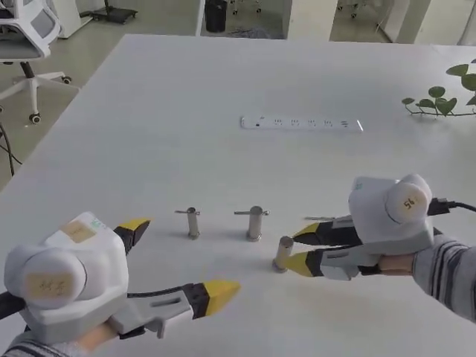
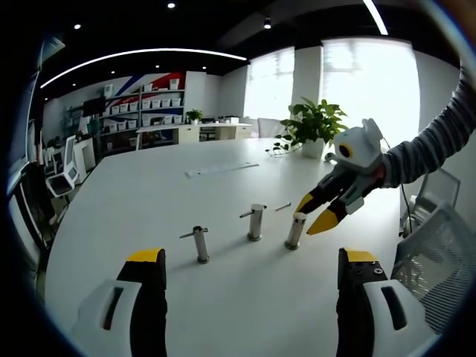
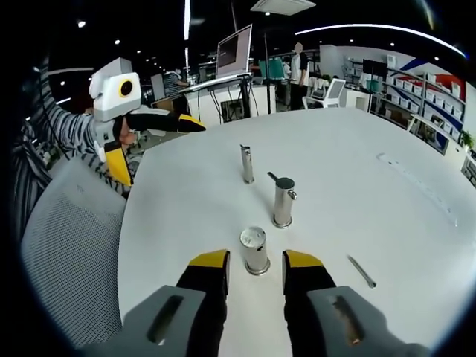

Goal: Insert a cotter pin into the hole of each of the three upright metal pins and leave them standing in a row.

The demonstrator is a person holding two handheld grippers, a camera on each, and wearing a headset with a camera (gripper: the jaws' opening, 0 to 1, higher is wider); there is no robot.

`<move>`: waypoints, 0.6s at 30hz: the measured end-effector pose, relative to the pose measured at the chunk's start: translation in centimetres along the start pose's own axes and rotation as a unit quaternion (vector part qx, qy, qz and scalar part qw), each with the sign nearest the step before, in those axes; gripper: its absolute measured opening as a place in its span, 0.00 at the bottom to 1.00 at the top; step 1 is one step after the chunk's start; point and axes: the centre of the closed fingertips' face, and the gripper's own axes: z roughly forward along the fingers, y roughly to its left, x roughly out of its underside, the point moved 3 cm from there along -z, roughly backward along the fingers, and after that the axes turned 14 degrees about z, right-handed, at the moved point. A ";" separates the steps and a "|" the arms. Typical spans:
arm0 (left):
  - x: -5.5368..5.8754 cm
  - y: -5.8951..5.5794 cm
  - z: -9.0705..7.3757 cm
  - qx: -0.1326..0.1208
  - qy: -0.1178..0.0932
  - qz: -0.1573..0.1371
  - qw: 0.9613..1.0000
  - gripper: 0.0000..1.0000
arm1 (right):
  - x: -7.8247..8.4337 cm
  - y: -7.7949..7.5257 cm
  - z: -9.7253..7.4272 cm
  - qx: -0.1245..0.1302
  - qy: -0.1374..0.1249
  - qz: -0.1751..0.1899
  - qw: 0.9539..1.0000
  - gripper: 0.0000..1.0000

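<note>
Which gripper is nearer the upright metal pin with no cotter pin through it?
Right. The right gripper has its open jaws right at that pin; the left gripper hovers open, well apart from it.

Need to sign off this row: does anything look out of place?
The metal pin at the right claw has no cotter pin and stands out of line with the other two. A loose cotter pin lies on the table.

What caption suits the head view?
Open right gripper at the last bare pin; two pins already hold cotter pins.
</note>
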 end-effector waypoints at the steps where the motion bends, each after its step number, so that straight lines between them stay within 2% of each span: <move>1: 0.0 0.0 0.0 -0.001 0.001 0.000 1.000 0.95 | 0.1 -0.1 -0.2 -0.001 0.002 0.002 1.000 0.25; 9: 0.0 0.0 0.0 -0.003 0.001 0.001 1.000 0.95 | 0.5 -2.0 -2.0 0.008 0.031 0.000 0.999 0.26; 11: 0.0 0.0 0.1 -0.003 0.001 0.000 1.000 0.95 | 0.5 -2.6 -2.4 0.016 0.045 -0.013 0.999 0.26; 13: 0.0 -0.1 0.2 -0.001 0.002 0.000 1.000 0.95 | 0.5 -3.3 -2.5 0.023 0.057 -0.010 0.998 0.27; 14: 0.0 -0.1 0.2 -0.001 0.003 0.000 1.000 0.95 | 0.6 -3.9 -2.8 0.031 0.076 -0.008 0.997 0.27; 18: 0.0 -0.2 0.3 0.002 0.003 0.003 1.000 0.95 | 0.0 -4.9 -2.9 0.034 0.086 -0.009 0.996 0.27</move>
